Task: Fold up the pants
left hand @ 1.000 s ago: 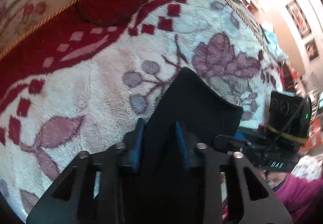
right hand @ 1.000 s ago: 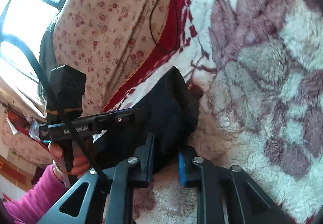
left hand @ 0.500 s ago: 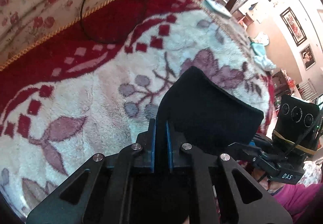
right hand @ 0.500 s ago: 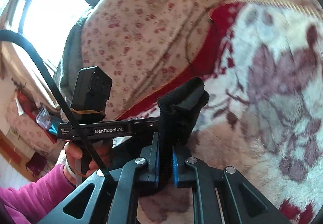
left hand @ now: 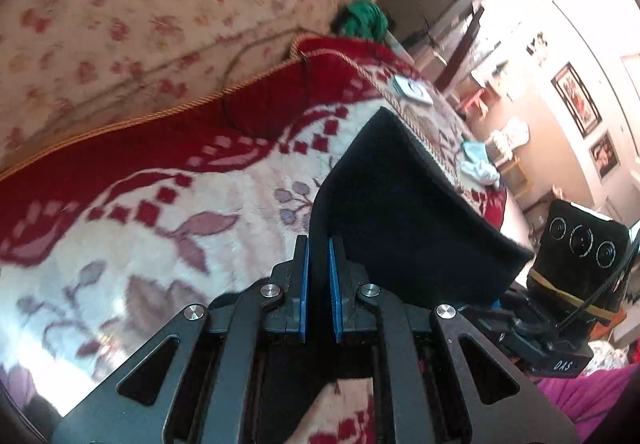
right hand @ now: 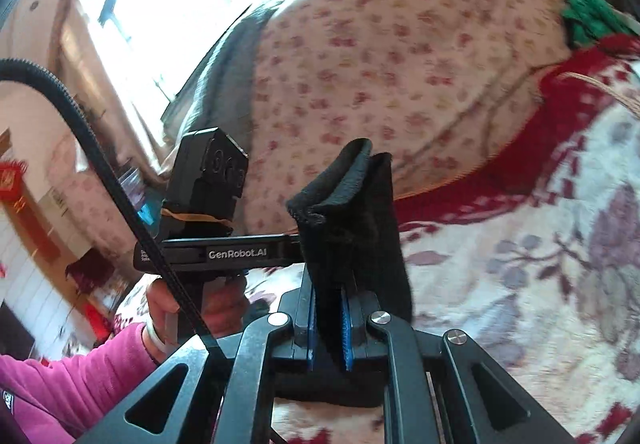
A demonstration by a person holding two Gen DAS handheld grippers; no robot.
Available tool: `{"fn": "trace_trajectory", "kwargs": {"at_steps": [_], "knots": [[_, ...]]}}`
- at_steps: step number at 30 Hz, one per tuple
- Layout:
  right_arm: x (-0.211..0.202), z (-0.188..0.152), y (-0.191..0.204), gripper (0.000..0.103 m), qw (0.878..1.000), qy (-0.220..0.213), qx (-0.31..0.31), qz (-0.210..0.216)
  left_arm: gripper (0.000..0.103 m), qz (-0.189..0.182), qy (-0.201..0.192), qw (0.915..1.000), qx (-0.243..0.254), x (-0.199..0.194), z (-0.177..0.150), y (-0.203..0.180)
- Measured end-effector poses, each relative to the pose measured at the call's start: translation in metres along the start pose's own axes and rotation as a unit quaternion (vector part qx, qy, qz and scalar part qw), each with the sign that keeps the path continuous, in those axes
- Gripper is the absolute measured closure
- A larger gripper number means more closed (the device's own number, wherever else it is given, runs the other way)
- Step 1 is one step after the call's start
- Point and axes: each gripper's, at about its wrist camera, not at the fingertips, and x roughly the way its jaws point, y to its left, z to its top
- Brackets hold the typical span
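The black pants [left hand: 404, 211] are held up above the blanket [left hand: 168, 228], pinched at two spots along one edge. The left claw [left hand: 318, 284] has its blue pads pressed tight on the cloth, and the cloth rises from the pads and spreads off to the right like a small tent. The right claw [right hand: 330, 328] also pinches the pants [right hand: 352, 228] between its blue pads, and a folded bunch of black cloth sticks up past them. The two claws are close together; each one shows in the other's view, with the left one [right hand: 224, 252] gripped by a hand [right hand: 180, 308] in a pink sleeve. The fluffy blanket under the pants is white with purple flowers and a red border. Past the red border is a flowery cover [left hand: 120, 15], and a green cloth [left hand: 366, 19] sits at the blanket's far corner. A small white thing [left hand: 412, 91] lies on the blanket's far edge.
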Motion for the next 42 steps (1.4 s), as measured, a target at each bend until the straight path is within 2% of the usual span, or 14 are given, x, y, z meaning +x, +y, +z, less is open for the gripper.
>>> {"fn": "trace_trajectory", "kwargs": {"at_steps": [5,12,17,21,24,25,27,29,31,33,34,36,38,42], "knots": [[0.026,-0.009,0.041,0.094,0.998,0.03,-0.029,0.036,0.097,0.025,-0.034,0.9988,-0.026,-0.048,-0.023,0.02],[0.08,-0.037,0.084,0.094,0.991,0.092,-0.058,0.078,0.097,0.058,-0.062,0.9914,-0.1,-0.092,-0.077,0.072],[0.132,-0.067,0.1,0.094,0.98,0.16,-0.072,0.096,0.097,0.107,-0.079,0.9763,-0.17,-0.125,-0.131,0.121],[0.169,-0.091,0.106,0.094,0.971,0.202,-0.087,0.094,0.097,0.154,-0.084,0.9634,-0.203,-0.143,-0.164,0.141],[0.189,-0.104,0.106,0.089,0.963,0.235,-0.082,0.102,0.097,0.154,-0.091,0.9571,-0.228,-0.154,-0.181,0.149],[0.195,-0.107,0.1,0.085,0.96,0.25,-0.065,0.103,0.097,0.155,-0.097,0.9555,-0.232,-0.159,-0.186,0.148],[0.194,-0.106,0.094,0.077,0.96,0.251,-0.041,0.117,0.097,0.157,-0.104,0.9551,-0.229,-0.166,-0.19,0.145],[0.184,-0.1,0.092,0.063,0.959,0.247,-0.032,0.134,0.096,0.156,-0.109,0.9558,-0.224,-0.171,-0.191,0.137],[0.167,-0.093,0.094,0.063,0.962,0.23,-0.041,0.139,0.086,0.152,-0.111,0.9575,-0.219,-0.172,-0.191,0.128],[0.147,-0.085,0.093,0.062,0.967,0.21,-0.052,0.133,0.064,0.147,-0.116,0.958,-0.217,-0.169,-0.187,0.121],[0.133,-0.078,0.089,0.062,0.971,0.195,-0.054,0.128,0.062,0.143,-0.121,0.9579,-0.218,-0.167,-0.185,0.118],[0.11,-0.067,0.078,0.061,0.978,0.169,-0.05,0.107,0.061,0.141,-0.126,0.9574,-0.219,-0.163,-0.185,0.112],[0.093,-0.059,0.063,0.052,0.984,0.15,-0.04,0.087,0.061,0.147,-0.123,0.9571,-0.218,-0.158,-0.185,0.108],[0.075,-0.046,0.022,0.052,0.991,0.13,-0.004,0.028,0.061,0.131,-0.111,0.9574,-0.232,-0.146,-0.192,0.105]]}}
